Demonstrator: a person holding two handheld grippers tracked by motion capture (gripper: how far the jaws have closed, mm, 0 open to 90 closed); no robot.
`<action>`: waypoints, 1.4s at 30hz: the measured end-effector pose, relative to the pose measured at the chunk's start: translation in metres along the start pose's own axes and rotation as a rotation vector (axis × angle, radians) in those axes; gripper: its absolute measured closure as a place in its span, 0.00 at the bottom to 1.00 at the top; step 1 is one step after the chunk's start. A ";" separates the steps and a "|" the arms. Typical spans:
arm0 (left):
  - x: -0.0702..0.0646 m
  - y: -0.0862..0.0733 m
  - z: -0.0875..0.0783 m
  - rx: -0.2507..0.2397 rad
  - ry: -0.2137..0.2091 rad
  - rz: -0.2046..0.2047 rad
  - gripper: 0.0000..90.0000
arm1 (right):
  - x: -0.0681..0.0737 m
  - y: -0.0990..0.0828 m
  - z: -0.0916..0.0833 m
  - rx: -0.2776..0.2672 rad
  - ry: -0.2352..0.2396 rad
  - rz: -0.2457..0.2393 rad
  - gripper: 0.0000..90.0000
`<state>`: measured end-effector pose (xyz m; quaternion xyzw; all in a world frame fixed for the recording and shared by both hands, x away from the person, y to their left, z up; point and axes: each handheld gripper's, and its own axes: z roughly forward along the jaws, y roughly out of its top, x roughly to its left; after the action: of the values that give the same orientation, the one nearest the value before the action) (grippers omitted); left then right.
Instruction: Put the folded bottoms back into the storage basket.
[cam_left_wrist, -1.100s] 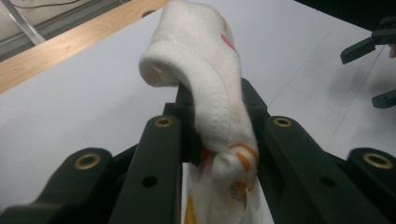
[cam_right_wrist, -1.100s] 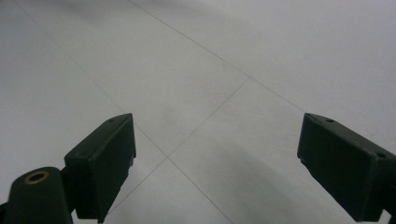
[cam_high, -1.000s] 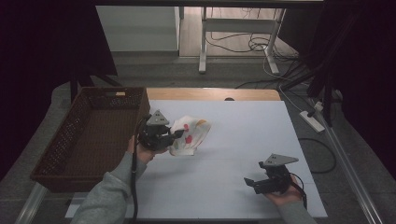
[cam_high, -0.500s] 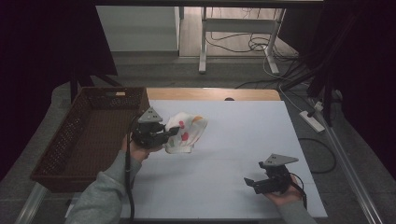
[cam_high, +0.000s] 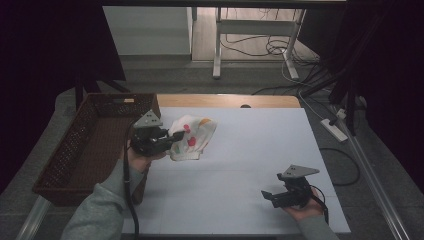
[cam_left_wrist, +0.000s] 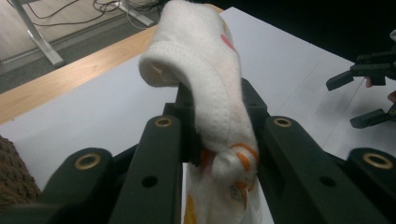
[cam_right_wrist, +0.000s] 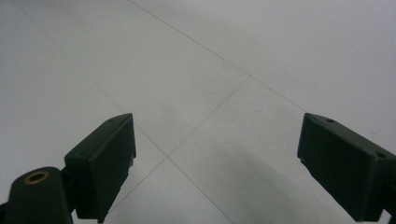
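**Cloth lifted and drifting toward the basket**

Nearest the person, the right gripper (cam_high: 270, 196) rests low on the white table (cam_high: 260, 150), jaws spread and empty (its own view has bare tabletop between them). Farther off, the left gripper (cam_high: 172, 138) is clamped on the spotted cloth (cam_high: 192, 137). Over the last second it has carried the cloth leftward and up, off the table, nearer the wicker basket (cam_high: 90, 145), probably its destination. The left gripper view gives the pinch itself: fabric bunched between both jaws, draped over them.

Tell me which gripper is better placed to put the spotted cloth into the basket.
Left. The left gripper already grips the cloth beside the basket. The right gripper is open, far across the table.
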<state>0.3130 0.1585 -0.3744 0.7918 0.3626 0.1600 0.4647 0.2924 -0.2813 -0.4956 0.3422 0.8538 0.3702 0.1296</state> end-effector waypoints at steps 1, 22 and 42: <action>0.001 0.000 -0.002 -0.003 0.002 -0.002 0.84 | 0.000 0.000 0.000 0.001 0.000 0.001 0.13; 0.017 -0.005 -0.024 -0.047 0.023 -0.046 0.83 | 0.000 0.000 0.001 0.006 -0.001 0.000 0.13; 0.025 -0.008 -0.044 -0.076 0.047 -0.058 0.83 | 0.000 0.000 0.001 0.011 -0.003 -0.004 0.13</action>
<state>0.3014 0.2062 -0.3607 0.7587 0.3899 0.1790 0.4902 0.2927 -0.2806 -0.4965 0.3418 0.8564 0.3646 0.1295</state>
